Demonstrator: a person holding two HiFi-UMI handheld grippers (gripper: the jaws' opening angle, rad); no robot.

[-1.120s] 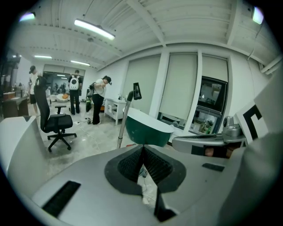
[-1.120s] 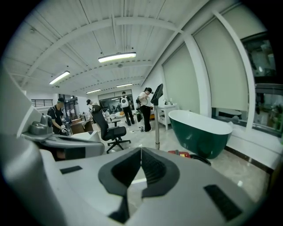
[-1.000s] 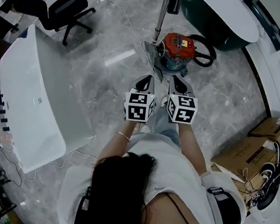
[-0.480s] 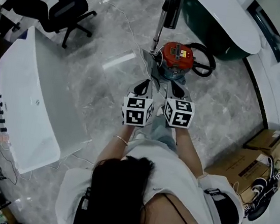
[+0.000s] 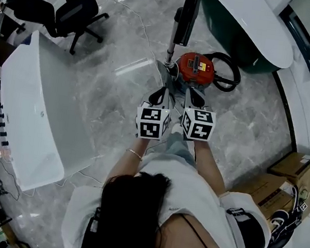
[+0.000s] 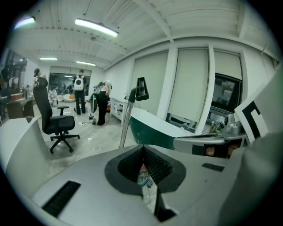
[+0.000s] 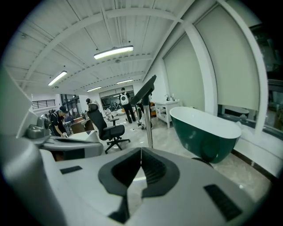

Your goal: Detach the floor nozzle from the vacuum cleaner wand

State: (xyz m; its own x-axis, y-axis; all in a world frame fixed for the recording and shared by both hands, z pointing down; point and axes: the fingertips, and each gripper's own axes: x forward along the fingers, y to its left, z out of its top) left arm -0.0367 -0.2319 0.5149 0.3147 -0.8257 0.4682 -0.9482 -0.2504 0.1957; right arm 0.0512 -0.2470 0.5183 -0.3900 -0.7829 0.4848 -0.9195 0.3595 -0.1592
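The left gripper (image 5: 159, 95) and the right gripper (image 5: 195, 97) are held side by side above the marble floor (image 5: 109, 86), each clenched with nothing between its jaws. Just ahead of them, the red vacuum cleaner (image 5: 195, 68) is seen on the floor. The wand (image 5: 173, 35) stands upright beside it, with the grey floor nozzle (image 5: 165, 70) at its foot, touched by neither gripper.

Overhead view, two low views; bathtub (image 5: 253, 23) shared

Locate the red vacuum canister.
In the head view the canister sits upper centre, just beyond the left gripper and right gripper, right of the wand, near the green bathtub.
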